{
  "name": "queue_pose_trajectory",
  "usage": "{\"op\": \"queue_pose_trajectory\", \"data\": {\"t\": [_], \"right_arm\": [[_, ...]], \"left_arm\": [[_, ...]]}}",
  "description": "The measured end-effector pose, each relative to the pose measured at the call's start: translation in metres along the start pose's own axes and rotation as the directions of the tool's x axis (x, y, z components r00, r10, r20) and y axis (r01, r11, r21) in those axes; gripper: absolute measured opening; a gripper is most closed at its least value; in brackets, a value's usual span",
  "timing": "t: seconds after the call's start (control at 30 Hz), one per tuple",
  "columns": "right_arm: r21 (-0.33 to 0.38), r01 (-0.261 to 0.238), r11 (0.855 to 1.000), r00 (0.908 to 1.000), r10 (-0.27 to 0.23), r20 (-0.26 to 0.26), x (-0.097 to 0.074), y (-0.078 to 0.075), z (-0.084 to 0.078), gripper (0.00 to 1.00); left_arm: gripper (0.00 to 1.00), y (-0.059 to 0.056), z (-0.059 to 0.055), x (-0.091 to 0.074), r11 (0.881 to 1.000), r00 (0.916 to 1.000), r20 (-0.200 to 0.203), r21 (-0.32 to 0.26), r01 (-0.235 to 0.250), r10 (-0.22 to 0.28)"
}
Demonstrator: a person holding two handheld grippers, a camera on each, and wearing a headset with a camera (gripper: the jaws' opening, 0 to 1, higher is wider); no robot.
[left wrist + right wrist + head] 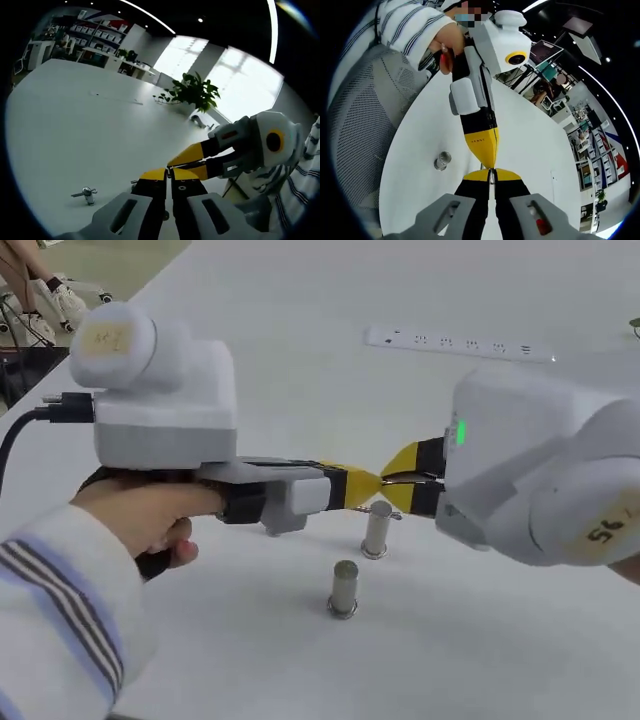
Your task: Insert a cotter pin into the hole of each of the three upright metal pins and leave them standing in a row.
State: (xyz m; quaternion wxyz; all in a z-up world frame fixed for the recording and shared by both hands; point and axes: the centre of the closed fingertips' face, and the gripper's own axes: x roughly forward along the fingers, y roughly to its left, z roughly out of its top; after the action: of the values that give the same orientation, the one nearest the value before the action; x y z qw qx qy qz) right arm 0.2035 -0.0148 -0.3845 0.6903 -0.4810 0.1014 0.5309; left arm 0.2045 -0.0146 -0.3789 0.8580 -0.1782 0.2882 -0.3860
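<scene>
I hold the left gripper [372, 487] and the right gripper [392, 483] tip to tip above the table [250, 300], both with jaws closed; a thin sliver I take for a cotter pin [491, 176] sits pinched at my right tips, and I cannot tell whether the left tips bite it too. At 6 o'clock from the tips stands a metal pin [377, 535] with a seeming wire [387, 510] through its head, and at 7 o'clock a bare metal pin [343, 590]. I judge this a handover before the next insertion, which calls for one sure grip and the cotter pin lined up with the bare metal pin's hole.
</scene>
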Motion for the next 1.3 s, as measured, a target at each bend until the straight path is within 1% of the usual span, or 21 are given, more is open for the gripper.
{"op": "queue_pose_trajectory", "data": {"t": [0.07, 0.3, 0.4, 0.53, 0.63, 0.77, 0.83, 0.9, 0.93, 1.0, 1.07, 1.1, 1.13, 1.2, 1.27, 1.3], "right_arm": [[-0.016, -0.004, 1.000, 1.0000, 0.004, 0.002, 0.000, 0.001, 0.000, 0.00], [-0.017, -0.013, 1.000, 0.9998, 0.014, 0.014, 0.000, 0.003, 0.002, 0.00], [-0.021, -0.011, 1.000, 0.9998, 0.011, 0.018, 0.000, 0.002, 0.003, 0.00], [-0.021, -0.010, 1.000, 0.9998, 0.010, 0.018, 0.000, 0.001, 0.004, 0.07], [-0.019, -0.005, 1.000, 0.9999, 0.006, 0.011, -0.001, -0.001, 0.002, 0.12], [0.009, -0.005, 1.000, 0.9999, 0.005, 0.011, -0.004, -0.007, -0.002, 0.15], [0.026, -0.017, 1.000, 0.9998, 0.016, 0.008, -0.006, -0.008, -0.006, 0.15], [0.091, -0.050, 0.995, 0.9987, 0.049, 0.014, -0.007, -0.006, -0.009, 0.18], [0.112, -0.065, 0.992, 0.9979, 0.065, 0.009, -0.009, -0.007, -0.012, 0.20], [0.136, -0.079, 0.988, 0.9969, 0.078, 0.015, -0.010, -0.011, -0.016, 0.20], [0.175, -0.105, 0.979, 0.9944, 0.102, 0.027, -0.011, -0.011, -0.018, 0.20], [0.202, -0.129, 0.971, 0.9916, 0.124, 0.037, -0.012, -0.010, -0.018, 0.20], [0.212, -0.135, 0.968, 0.9908, 0.128, 0.045, -0.013, -0.011, -0.018, 0.21], [0.239, -0.172, 0.956, 0.9848, 0.162, 0.063, -0.013, -0.008, -0.018, 0.21], [0.262, -0.195, 0.945, 0.9804, 0.181, 0.079, -0.011, -0.006, -0.018, 0.22], [0.271, -0.241, 0.932, 0.9702, 0.225, 0.091, -0.012, 0.001, -0.017, 0.23]], "left_arm": [[0.00, -0.001, -0.001, 0.000, 1.000, 1.0000, -0.002, 0.011, -0.002, 0.002], [0.00, -0.001, -0.002, -0.002, 0.999, 1.0000, 0.000, 0.037, -0.008, 0.008], [0.00, -0.001, -0.001, -0.003, 0.999, 1.0000, 0.005, 0.034, -0.007, 0.006], [0.00, 0.000, 0.000, -0.004, 1.000, 0.9999, 0.012, 0.022, -0.005, 0.005], [0.00, 0.001, 0.002, -0.007, 1.000, 0.9996, 0.026, 0.022, -0.007, 0.006], [0.00, 0.000, 0.004, -0.010, 0.999, 0.9993, 0.036, 0.048, -0.005, 0.003], [0.00, -0.001, 0.004, -0.011, 0.999, 0.9992, 0.040, 0.043, -0.002, 0.000], [0.00, -0.004, 0.006, -0.014, 0.998, 0.9986, 0.052, 0.056, 0.006, -0.009], [0.00, -0.005, 0.006, -0.015, 0.997, 0.9986, 0.052, 0.073, 0.007, -0.011], [0.00, -0.007, 0.006, -0.017, 0.996, 0.9982, 0.057, 0.093, 0.013, -0.018], [0.00, -0.010, 0.005, -0.019, 0.995, 0.9981, 0.055, 0.098, 0.022, -0.027], [0.00, -0.012, 0.005, -0.020, 0.993, 0.9979, 0.055, 0.112, 0.028, -0.034], [0.00, -0.013, 0.005, -0.020, 0.992, 0.9979, 0.055, 0.124, 0.029, -0.036], [0.00, -0.014, 0.004, -0.020, 0.988, 0.9977, 0.051, 0.147, 0.037, -0.045], [0.00, -0.017, 0.003, -0.021, 0.985, 0.9973, 0.048, 0.165, 0.047, -0.056], [0.00, -0.019, 0.003, -0.022, 0.982, 0.9972, 0.043, 0.181, 0.052, -0.061]]}}
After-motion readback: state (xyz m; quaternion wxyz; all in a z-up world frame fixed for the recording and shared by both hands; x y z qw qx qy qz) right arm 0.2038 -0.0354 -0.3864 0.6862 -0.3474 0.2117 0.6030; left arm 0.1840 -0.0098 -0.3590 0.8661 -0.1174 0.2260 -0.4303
